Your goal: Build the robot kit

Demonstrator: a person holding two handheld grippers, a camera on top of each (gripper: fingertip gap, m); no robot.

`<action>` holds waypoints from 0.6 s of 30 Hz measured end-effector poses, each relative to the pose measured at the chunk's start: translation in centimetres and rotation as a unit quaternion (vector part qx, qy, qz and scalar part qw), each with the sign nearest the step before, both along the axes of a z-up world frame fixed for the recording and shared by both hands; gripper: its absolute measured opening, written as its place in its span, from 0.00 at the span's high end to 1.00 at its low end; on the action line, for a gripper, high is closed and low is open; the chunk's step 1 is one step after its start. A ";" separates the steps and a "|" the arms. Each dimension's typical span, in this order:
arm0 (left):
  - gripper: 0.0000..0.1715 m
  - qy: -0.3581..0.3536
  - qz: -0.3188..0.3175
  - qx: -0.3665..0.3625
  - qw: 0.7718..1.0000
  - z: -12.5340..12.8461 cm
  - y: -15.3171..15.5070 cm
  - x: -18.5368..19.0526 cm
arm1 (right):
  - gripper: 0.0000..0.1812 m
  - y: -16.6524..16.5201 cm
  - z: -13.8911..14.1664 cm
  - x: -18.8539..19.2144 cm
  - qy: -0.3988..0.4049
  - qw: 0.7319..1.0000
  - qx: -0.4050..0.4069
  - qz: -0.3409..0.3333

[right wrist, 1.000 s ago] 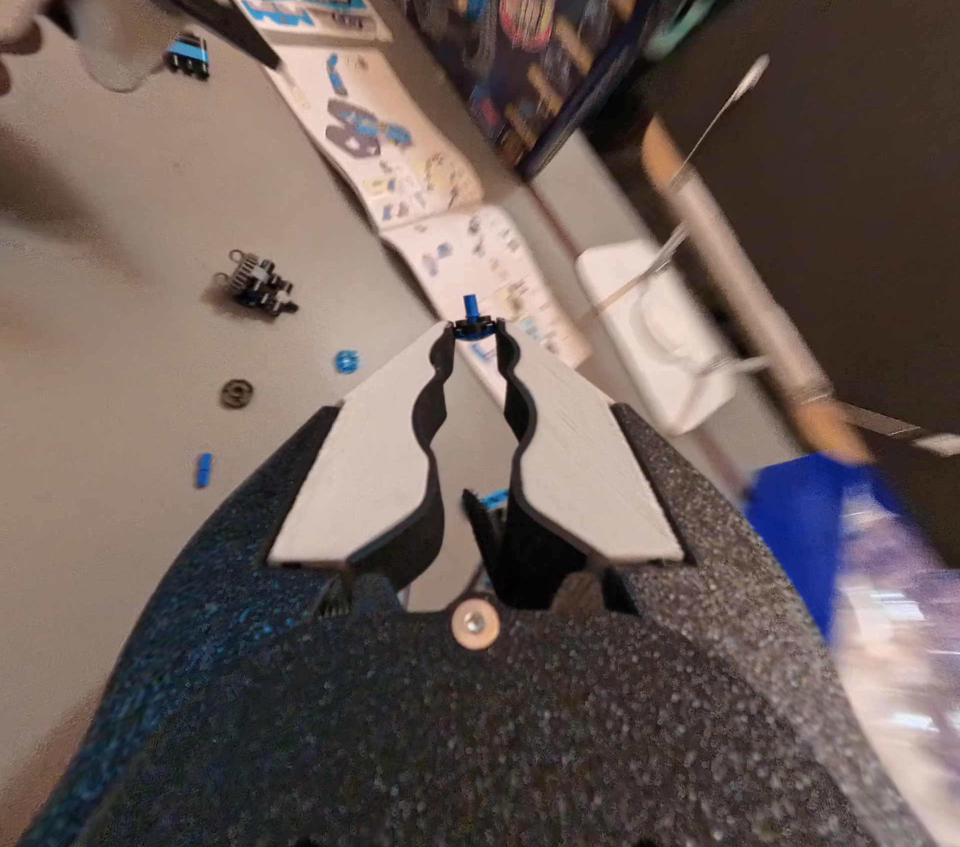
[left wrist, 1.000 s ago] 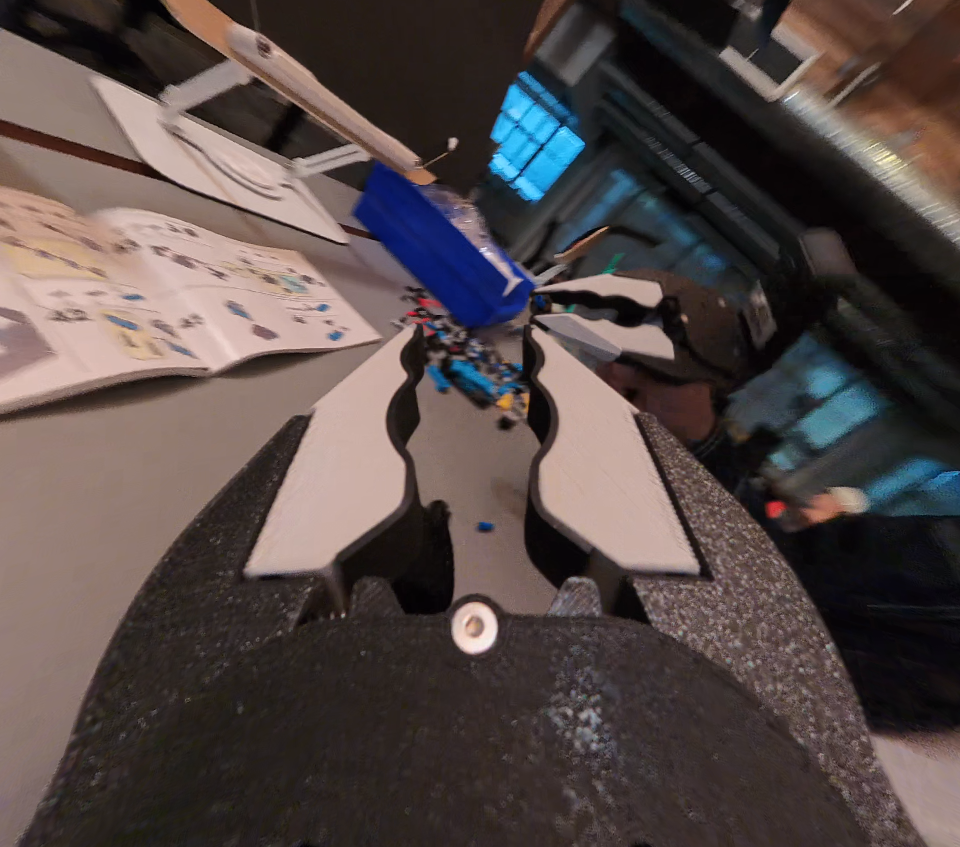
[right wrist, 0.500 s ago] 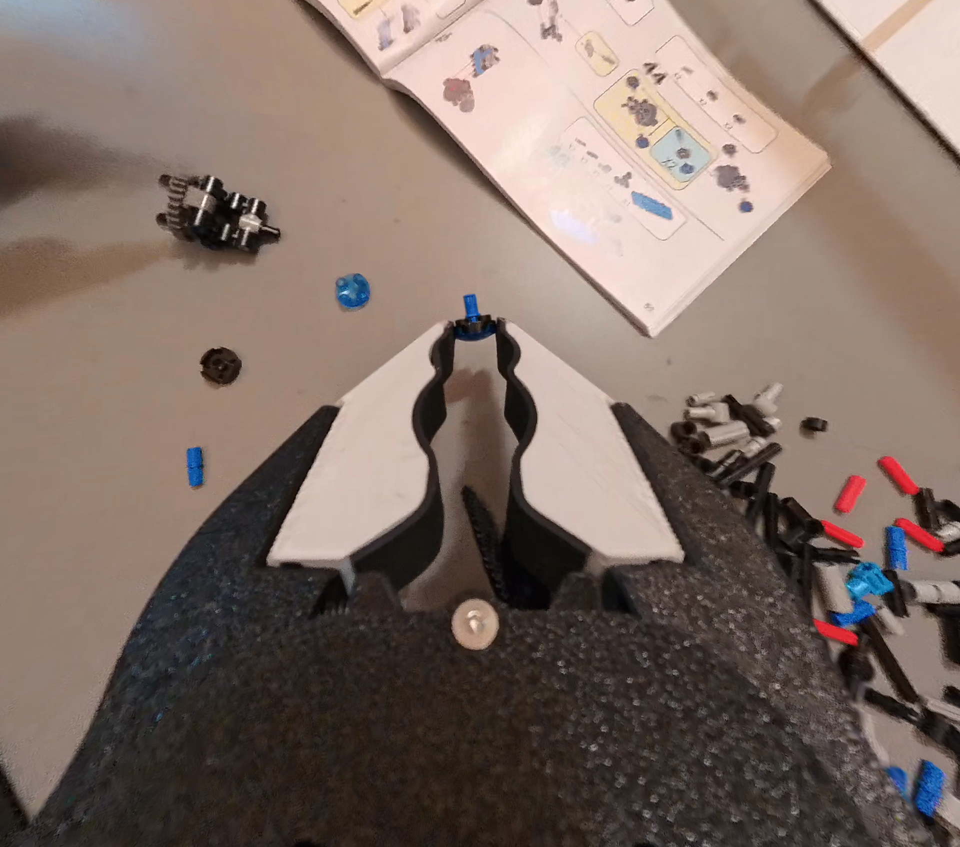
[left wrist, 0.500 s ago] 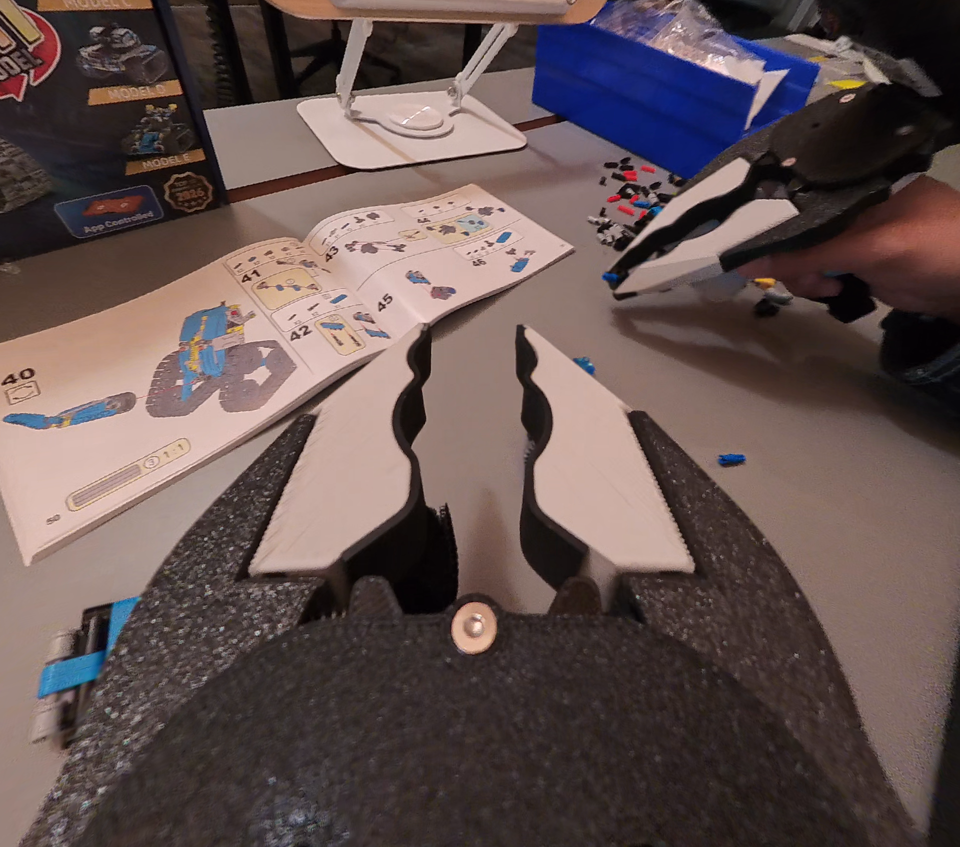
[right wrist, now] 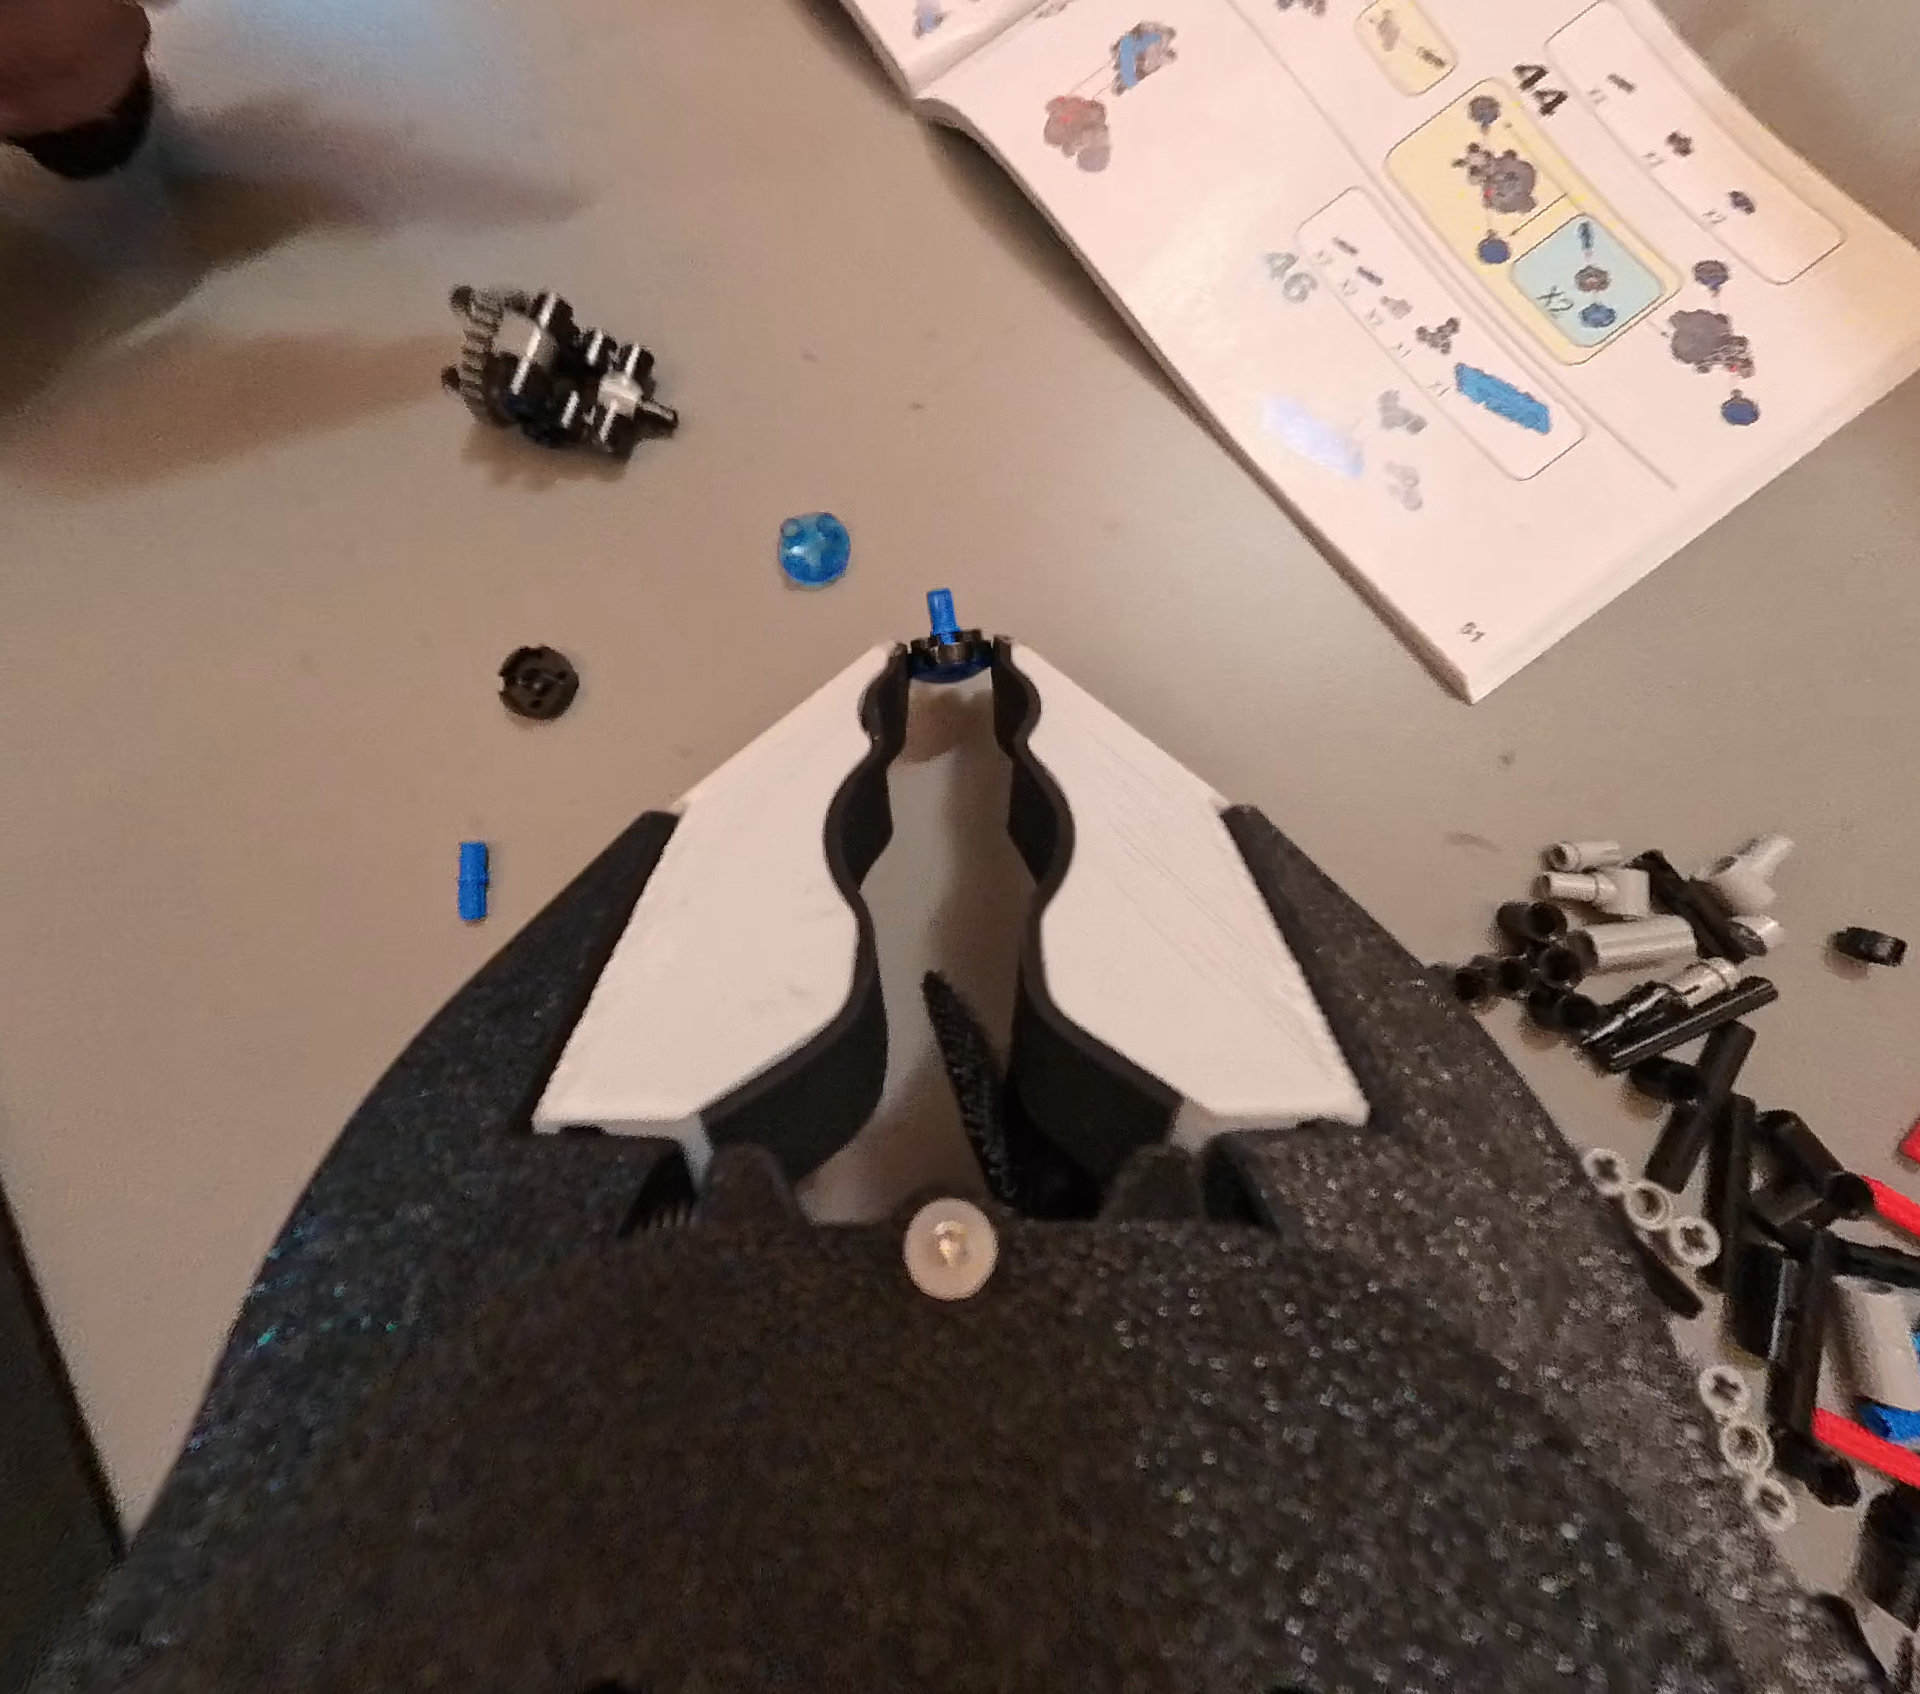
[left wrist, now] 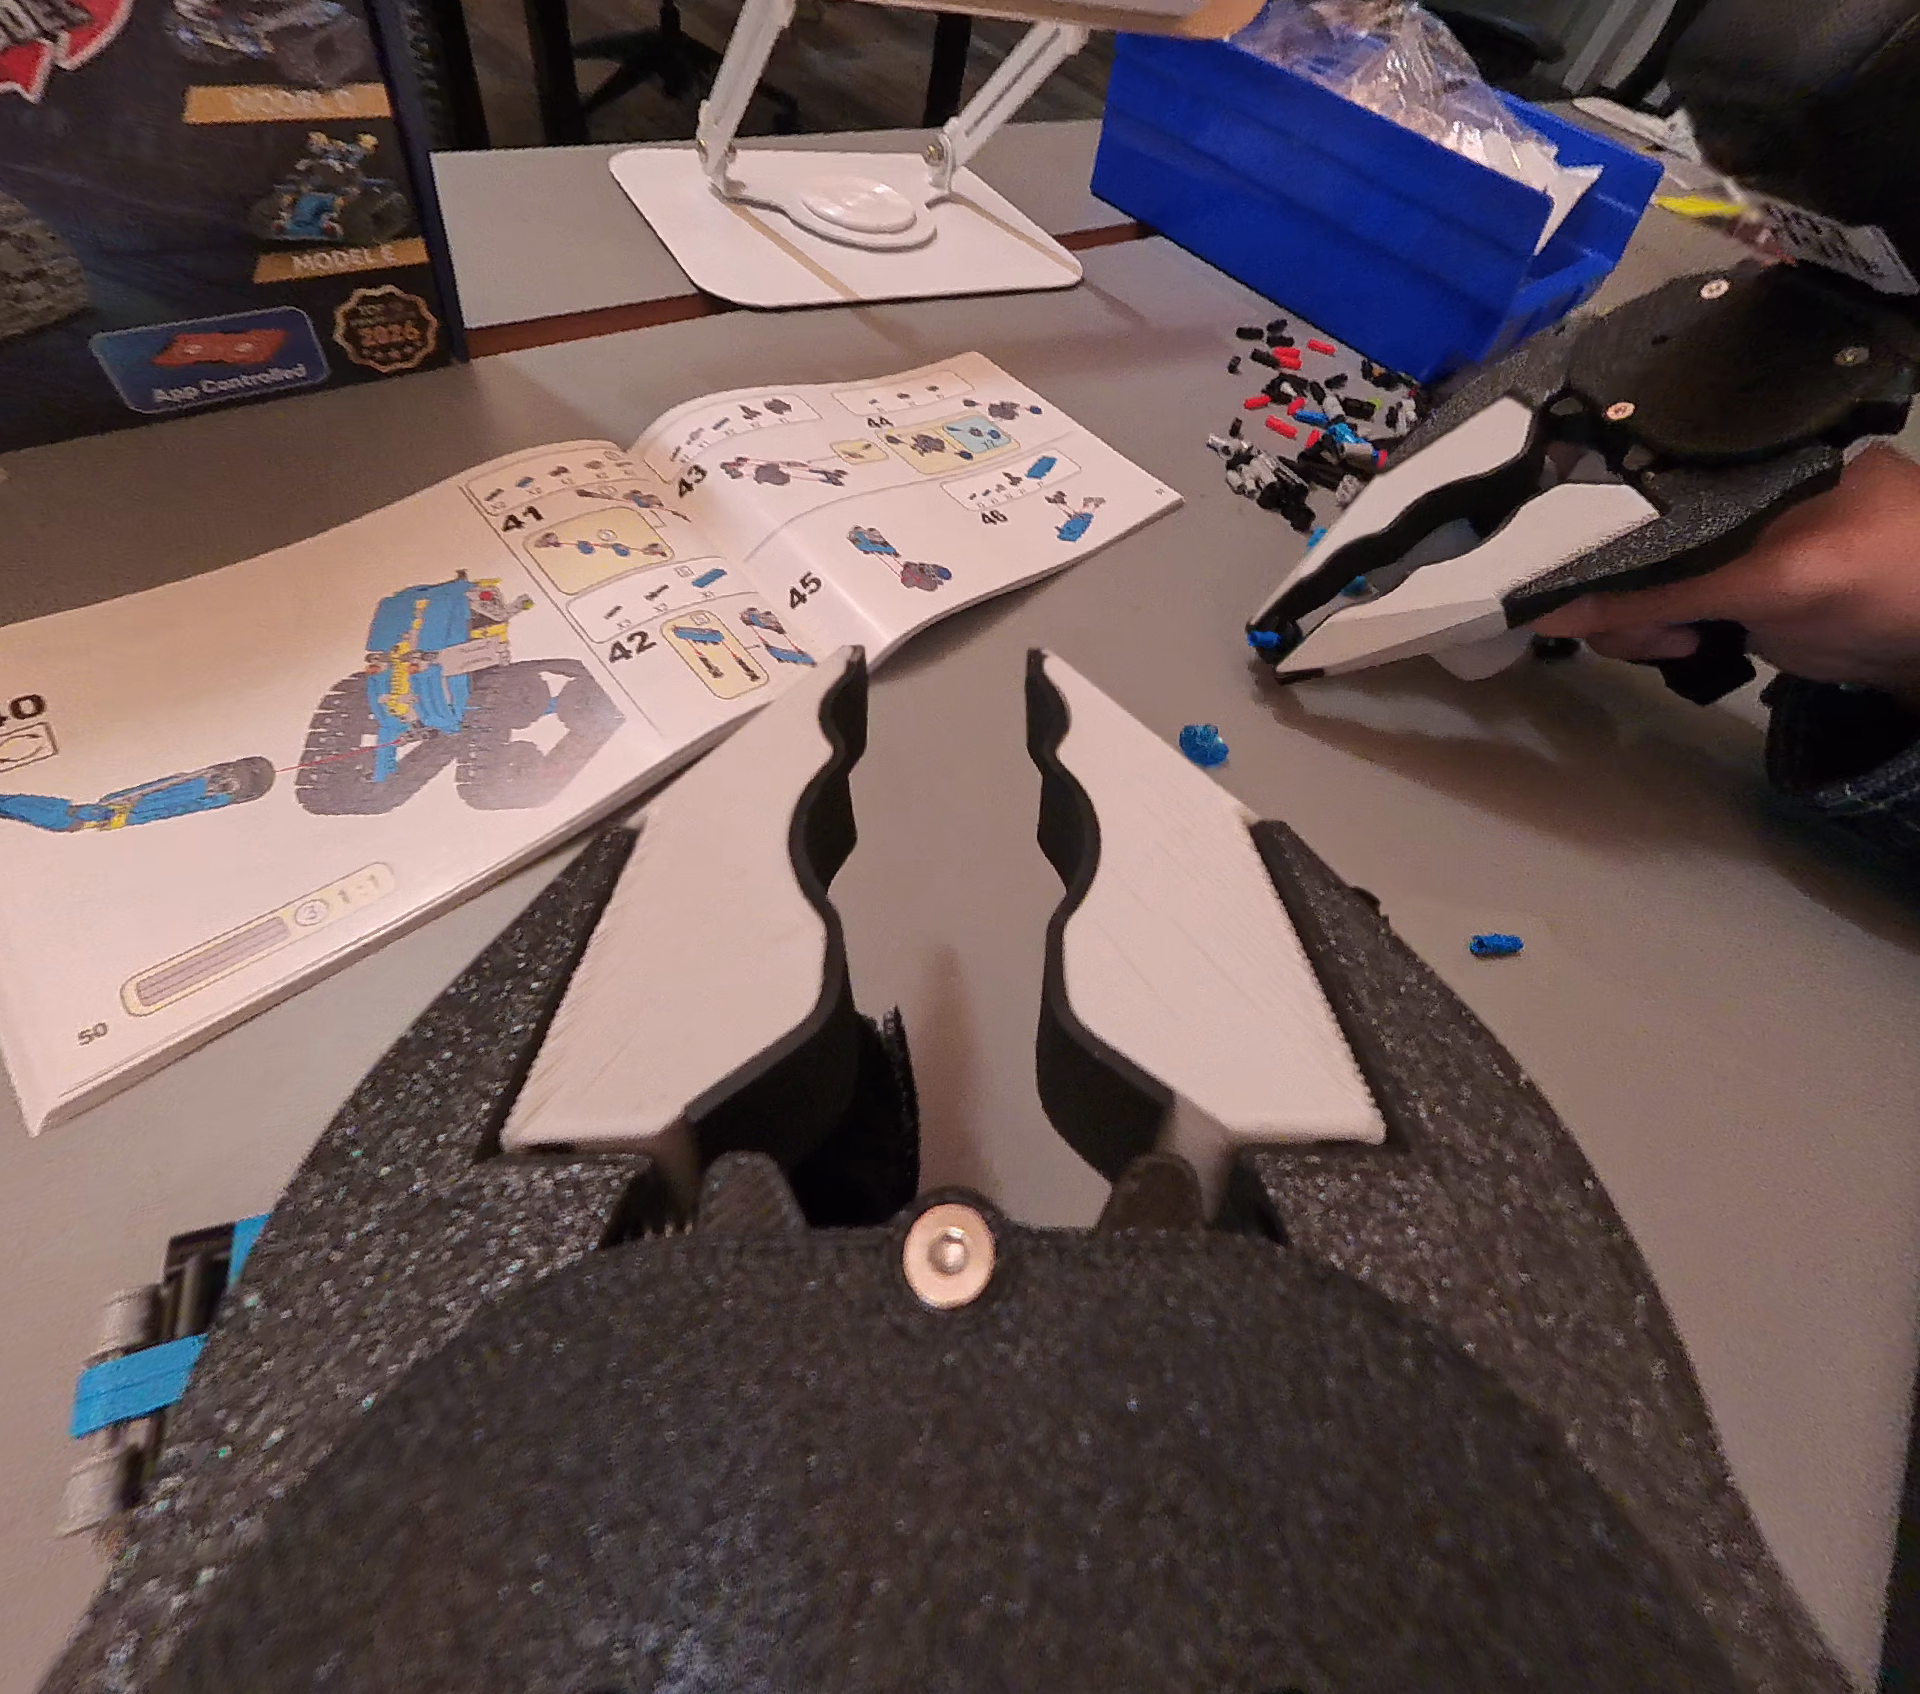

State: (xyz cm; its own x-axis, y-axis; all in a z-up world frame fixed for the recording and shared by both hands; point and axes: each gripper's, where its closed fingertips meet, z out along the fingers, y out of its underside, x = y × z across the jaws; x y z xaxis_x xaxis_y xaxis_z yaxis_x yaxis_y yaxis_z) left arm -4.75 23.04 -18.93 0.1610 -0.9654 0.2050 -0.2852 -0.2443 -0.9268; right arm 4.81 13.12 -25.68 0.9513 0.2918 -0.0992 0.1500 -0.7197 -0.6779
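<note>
My right gripper (right wrist: 945,652) is shut on a small round black-and-blue piece with a blue pin (right wrist: 943,621) sticking out of it, held just above the grey table. It also shows in the left wrist view (left wrist: 1276,645), tips near the tabletop. A translucent blue round piece (right wrist: 815,548), a black round piece (right wrist: 536,681), a blue pin (right wrist: 474,878) and a black geared assembly (right wrist: 556,375) lie around its tips. My left gripper (left wrist: 943,676) is open and empty, low over the table beside the open instruction booklet (left wrist: 499,636).
A pile of small black, grey and red pieces (right wrist: 1704,1052) lies at the right. A blue bin (left wrist: 1340,190) with a plastic bag, a white stand (left wrist: 862,221) and a dark box (left wrist: 208,86) stand at the back. A black-and-blue part (left wrist: 135,1374) lies by my left gripper. Spacing between my two grippers at the tips: around 15 cm.
The left view swung from the right end of the table to the booklet and settled. The right gripper came down toward the table, still shut on its piece.
</note>
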 end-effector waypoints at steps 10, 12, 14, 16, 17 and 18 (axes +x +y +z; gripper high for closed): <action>0.83 0.017 -0.049 0.025 0.998 -0.5 -2.3 0.5 | 0.88 -1.5 -1.2 -0.1 -0.024 0.999 -0.003 0.044; 0.83 0.012 -0.068 0.029 0.997 -0.2 -3.2 0.5 | 0.87 -1.7 -1.1 -0.1 -0.035 0.998 -0.002 0.050; 0.83 0.013 -0.078 0.033 0.996 -0.2 -3.7 0.5 | 0.85 -1.7 -0.8 -0.1 -0.043 0.998 0.006 0.051; 0.83 0.022 -0.081 0.041 0.996 -0.6 -4.0 0.4 | 0.84 -1.6 0.2 -0.4 -0.042 0.997 0.032 0.052; 0.83 0.026 -0.083 0.042 0.995 -0.8 -4.1 0.4 | 0.83 -1.7 0.9 -1.0 -0.036 0.996 0.050 0.063; 0.83 0.029 -0.085 0.041 0.995 -1.0 -4.3 0.3 | 0.83 -1.9 1.7 -2.3 -0.023 0.994 0.070 0.084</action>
